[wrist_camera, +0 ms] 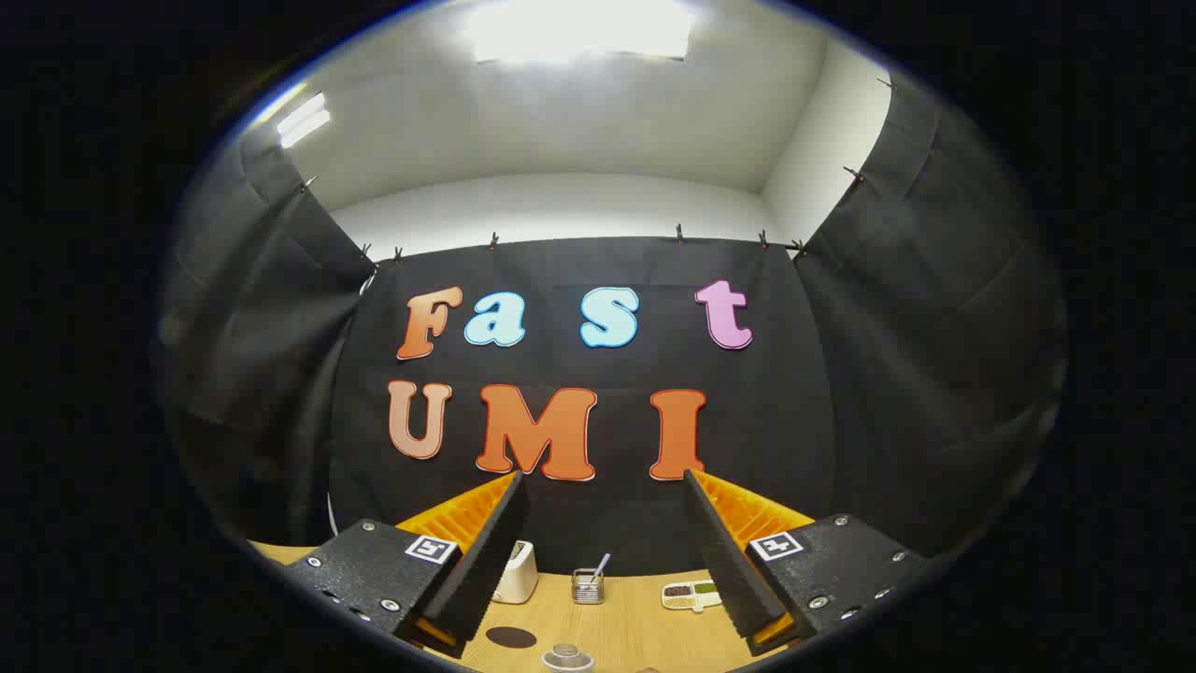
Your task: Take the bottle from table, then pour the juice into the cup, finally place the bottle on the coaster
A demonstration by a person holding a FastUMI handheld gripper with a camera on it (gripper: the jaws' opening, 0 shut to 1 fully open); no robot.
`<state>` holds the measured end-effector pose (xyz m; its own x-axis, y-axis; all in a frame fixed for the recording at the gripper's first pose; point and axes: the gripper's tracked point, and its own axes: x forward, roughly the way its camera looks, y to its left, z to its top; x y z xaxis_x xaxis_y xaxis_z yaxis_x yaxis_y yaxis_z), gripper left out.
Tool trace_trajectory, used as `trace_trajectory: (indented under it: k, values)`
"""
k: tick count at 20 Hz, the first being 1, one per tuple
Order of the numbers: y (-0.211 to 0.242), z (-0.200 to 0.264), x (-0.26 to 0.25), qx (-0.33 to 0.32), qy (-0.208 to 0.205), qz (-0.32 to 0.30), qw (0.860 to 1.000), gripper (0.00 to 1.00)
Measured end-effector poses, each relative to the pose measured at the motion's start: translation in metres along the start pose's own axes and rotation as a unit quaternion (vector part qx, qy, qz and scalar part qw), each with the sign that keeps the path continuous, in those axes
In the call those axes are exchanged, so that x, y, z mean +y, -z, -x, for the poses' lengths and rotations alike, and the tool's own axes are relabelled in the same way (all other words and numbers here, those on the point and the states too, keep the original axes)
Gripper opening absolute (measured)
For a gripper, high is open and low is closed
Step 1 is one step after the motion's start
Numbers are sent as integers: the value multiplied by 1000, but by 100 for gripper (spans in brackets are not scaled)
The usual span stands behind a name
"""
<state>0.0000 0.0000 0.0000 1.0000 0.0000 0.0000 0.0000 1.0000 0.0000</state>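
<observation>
Two jaws spread wide and empty, the bottle [567, 658] cap low between them, dark coaster [511, 637] just beside it.

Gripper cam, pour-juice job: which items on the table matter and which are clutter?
Job items:
- bottle top, nearest, between the open gripper fingers
- dark round coaster, by the left finger
- cup: cannot tell which item it is

Clutter, likely:
- white container
- small holder with a utensil
- compartment tray
</observation>
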Motion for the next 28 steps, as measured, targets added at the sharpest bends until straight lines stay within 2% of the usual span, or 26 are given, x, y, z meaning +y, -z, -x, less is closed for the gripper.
trace_trajectory:
  k: [14, 17, 28]
  values:
    - [14, 5, 28, -6, -34, 16, 999, 98]
    - [13, 2, 28, -12, -24, 26, 999, 98]
    - [25, -1, 31, 8, -31, 19, 999, 98]
